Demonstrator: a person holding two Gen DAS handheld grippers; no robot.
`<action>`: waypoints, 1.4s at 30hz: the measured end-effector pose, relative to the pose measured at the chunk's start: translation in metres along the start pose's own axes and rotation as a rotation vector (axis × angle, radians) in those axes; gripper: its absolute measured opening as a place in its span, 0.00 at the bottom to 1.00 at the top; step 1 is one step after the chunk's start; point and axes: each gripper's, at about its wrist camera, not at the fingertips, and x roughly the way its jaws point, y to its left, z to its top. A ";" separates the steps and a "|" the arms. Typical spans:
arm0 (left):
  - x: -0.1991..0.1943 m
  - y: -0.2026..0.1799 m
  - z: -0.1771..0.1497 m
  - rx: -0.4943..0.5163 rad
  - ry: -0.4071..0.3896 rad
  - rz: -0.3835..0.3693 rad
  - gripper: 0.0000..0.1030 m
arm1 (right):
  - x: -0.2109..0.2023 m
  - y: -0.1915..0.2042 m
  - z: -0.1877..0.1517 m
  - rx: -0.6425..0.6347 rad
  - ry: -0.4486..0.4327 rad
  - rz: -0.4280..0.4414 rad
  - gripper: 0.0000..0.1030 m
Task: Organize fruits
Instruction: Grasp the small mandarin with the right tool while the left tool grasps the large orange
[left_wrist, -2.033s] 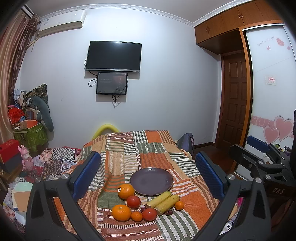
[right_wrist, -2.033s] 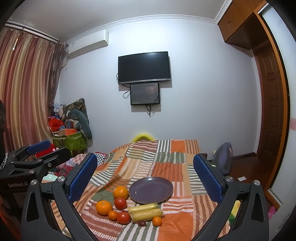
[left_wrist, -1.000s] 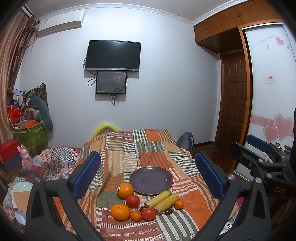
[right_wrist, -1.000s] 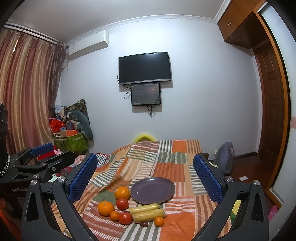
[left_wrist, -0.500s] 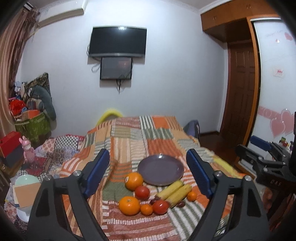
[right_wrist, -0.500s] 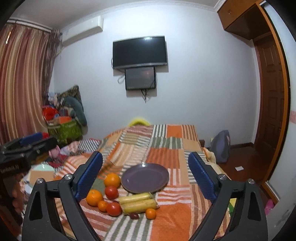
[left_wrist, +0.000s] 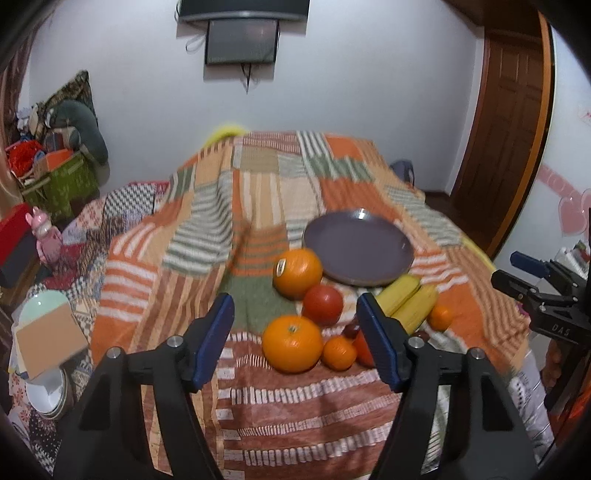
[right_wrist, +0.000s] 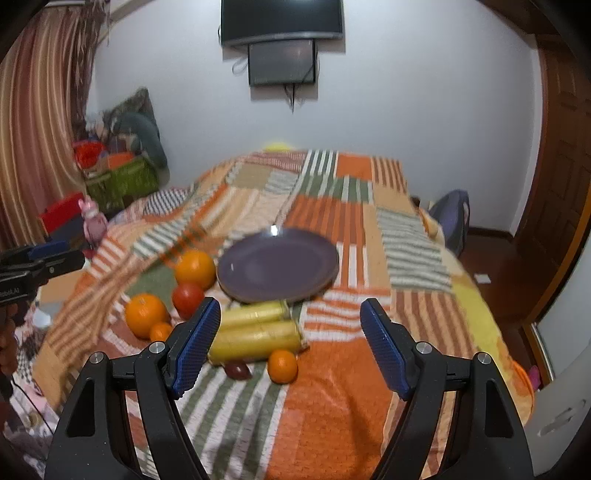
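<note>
An empty purple plate (left_wrist: 358, 253) (right_wrist: 277, 264) lies on a patchwork blanket. In front of it lie two big oranges (left_wrist: 292, 343) (left_wrist: 297, 272), two red tomatoes (left_wrist: 323, 304), two small tangerines (left_wrist: 338, 352) (right_wrist: 282, 365), two yellow corn cobs (right_wrist: 255, 334) (left_wrist: 406, 299) and a small dark fruit (right_wrist: 238, 369). My left gripper (left_wrist: 295, 317) is open and empty, above the near orange. My right gripper (right_wrist: 290, 332) is open and empty, above the corn cobs.
The striped blanket (left_wrist: 258, 192) covers a bed that drops off at the sides. A green basket (left_wrist: 59, 181) and clutter stand at the left wall. A wooden door (left_wrist: 506, 110) is at the right. Bowls (left_wrist: 44, 376) sit on the floor at left.
Both grippers have moved forward and down toward the fruit, which looks much larger now. Both have narrowed somewhat and stay open and empty.
</note>
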 end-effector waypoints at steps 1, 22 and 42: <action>0.007 0.001 -0.003 -0.003 0.019 -0.004 0.66 | 0.004 -0.001 -0.002 0.001 0.015 0.003 0.73; 0.110 0.012 -0.031 -0.066 0.284 -0.072 0.66 | 0.080 -0.013 -0.036 0.065 0.286 0.125 0.35; 0.114 0.015 -0.023 -0.098 0.270 -0.080 0.63 | 0.075 -0.014 -0.025 0.068 0.250 0.125 0.27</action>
